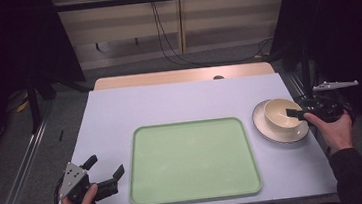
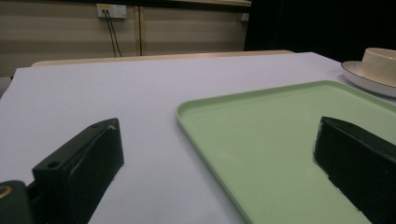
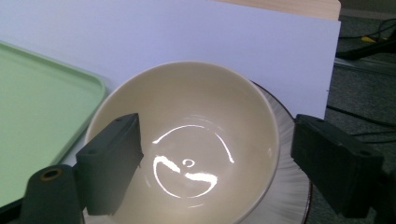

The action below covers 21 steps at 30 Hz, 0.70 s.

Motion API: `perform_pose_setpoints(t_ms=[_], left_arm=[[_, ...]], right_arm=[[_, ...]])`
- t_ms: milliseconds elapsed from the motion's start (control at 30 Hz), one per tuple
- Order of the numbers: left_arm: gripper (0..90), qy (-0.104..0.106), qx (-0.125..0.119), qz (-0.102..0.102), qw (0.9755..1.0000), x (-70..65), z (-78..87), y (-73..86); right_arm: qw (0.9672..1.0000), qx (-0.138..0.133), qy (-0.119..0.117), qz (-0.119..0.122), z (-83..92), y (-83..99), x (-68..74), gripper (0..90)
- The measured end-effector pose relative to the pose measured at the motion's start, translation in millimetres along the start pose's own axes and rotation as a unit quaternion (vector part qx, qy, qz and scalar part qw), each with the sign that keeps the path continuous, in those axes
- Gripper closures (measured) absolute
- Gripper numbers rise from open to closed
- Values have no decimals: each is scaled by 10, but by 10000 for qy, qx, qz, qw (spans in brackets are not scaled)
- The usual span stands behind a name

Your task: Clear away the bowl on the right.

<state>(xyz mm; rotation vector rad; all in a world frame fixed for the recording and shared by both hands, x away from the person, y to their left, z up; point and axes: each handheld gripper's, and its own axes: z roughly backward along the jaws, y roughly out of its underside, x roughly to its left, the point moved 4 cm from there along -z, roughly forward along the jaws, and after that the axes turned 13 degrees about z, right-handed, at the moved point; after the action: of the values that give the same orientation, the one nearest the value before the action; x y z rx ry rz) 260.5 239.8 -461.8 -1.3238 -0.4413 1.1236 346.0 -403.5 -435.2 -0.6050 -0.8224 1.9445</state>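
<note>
Now right gripper (image 3: 210,163) straddles bowl (image 3: 196,140) rim, open.

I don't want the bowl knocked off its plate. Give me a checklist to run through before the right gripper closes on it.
1. Right gripper jaws open: ok.
2. Bowl rim between the jaws: ok, one jaw hangs inside the bowl, the other outside its rim.
3. Bowl empty: ok, just glare inside.
4. Bowl upright on the plate: ok.
5. Tray free to take it: ok, nothing lies on it.
6. Left gripper out of the way: ok, open, beside the tray's near left corner.
7. Pads touching the rim: cannot tell.
</note>
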Motion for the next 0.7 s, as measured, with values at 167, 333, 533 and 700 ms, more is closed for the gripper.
perform_pose_setpoints(t_ms=[167, 333, 533, 700], left_arm=[[17, -1, 1, 16, 10000, -3, -7, 1], [16, 35, 9, 11, 10000, -6, -11, 3], [18, 14, 31, -17, 10000, -7, -12, 5], [18, 54, 36, -54, 10000, -10, -10, 3]], right_arm=[[9997, 223, 45, 7, -128, 9, -37, 234], [9993, 333, 102, -108, -193, 42, -98, 296], [9988, 397, 139, -266, -216, 115, -129, 380], [9985, 482, -5, -249, -268, 147, -133, 482]])
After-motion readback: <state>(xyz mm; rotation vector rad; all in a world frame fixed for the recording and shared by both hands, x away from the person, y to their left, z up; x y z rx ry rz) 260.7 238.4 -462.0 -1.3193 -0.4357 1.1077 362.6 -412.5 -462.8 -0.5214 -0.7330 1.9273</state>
